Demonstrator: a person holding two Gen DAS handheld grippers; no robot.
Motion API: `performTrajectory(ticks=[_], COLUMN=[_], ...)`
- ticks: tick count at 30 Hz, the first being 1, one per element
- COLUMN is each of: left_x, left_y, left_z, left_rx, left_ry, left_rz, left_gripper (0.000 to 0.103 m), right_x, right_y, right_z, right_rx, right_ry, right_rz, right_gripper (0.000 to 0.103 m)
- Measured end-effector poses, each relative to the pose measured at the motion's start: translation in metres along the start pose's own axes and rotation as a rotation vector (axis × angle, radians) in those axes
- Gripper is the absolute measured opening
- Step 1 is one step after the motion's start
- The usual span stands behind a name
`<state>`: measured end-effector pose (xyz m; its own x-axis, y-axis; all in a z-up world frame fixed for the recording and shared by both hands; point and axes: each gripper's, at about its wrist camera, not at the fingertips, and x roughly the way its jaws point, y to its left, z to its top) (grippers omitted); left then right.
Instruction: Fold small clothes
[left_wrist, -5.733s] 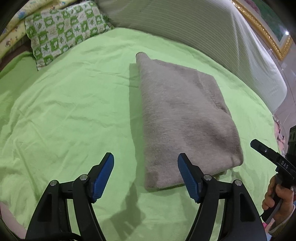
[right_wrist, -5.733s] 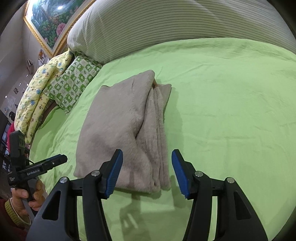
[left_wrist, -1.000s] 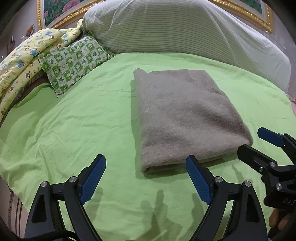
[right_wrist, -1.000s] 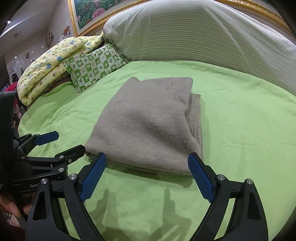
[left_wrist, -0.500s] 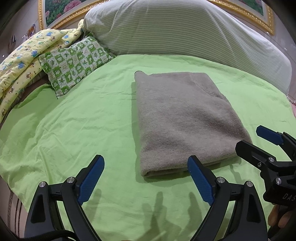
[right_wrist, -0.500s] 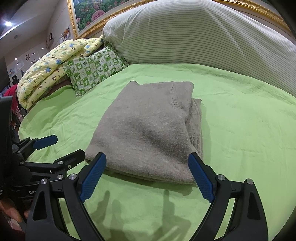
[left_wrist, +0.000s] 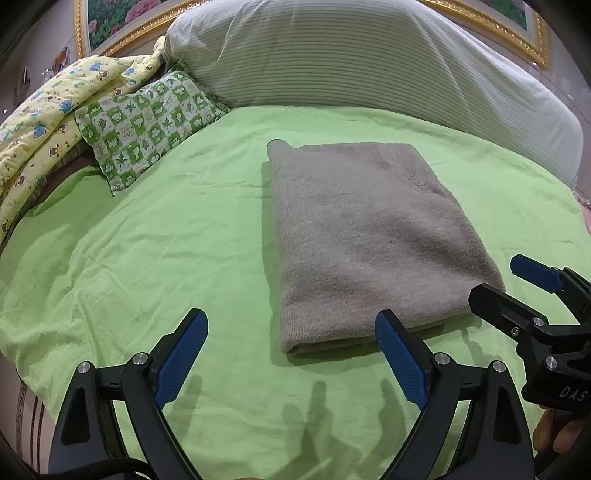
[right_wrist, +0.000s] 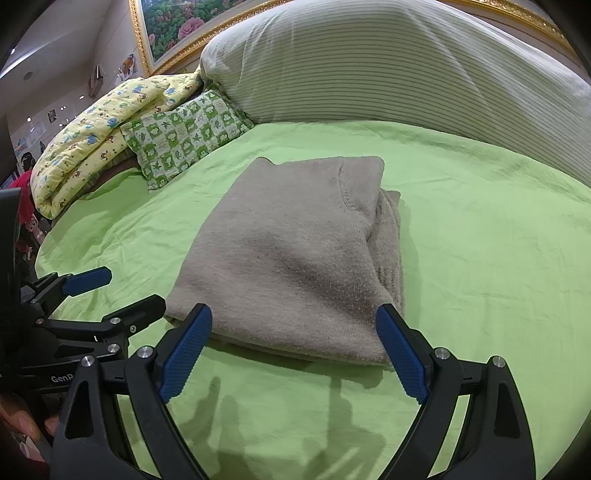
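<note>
**Lying folded on the bed, grippers apart**

Resting mid-bed on the green sheet, the grey folded garment lies flat. The left hand-held gripper and right hand-held gripper hover near the bed's front edge, both spread wide, holding nothing.

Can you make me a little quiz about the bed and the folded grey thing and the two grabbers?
1. True or false: the grey sweater lies folded flat on the green sheet.
2. Which pillow is nearest the sweater's far left corner: A, the green checked pillow; B, a red pillow; C, a blue pillow?
3. Fill in: the left gripper and the right gripper both hold ____.

Key
1. True; it lies in a neat rectangle.
2. A.
3. Nothing; both are wide open, short of the sweater's near edge.
</note>
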<state>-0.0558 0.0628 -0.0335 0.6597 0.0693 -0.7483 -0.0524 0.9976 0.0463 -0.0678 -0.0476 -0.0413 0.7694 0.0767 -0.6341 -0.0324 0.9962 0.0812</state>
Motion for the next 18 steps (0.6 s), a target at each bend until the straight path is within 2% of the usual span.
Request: performTrajectory(ticks=[18], left_x=[0.0029], left_y=[0.0007], left_z=[0.0021], left_rx=[0.009], left_ry=[0.014], left_rz=[-0.01], left_gripper=[0.093], right_x=[0.0], right_y=[-0.0042], right_z=[0.0017], right_rx=[0.016], right_ry=[-0.001], right_rz=[-0.007], right_gripper=[0.09])
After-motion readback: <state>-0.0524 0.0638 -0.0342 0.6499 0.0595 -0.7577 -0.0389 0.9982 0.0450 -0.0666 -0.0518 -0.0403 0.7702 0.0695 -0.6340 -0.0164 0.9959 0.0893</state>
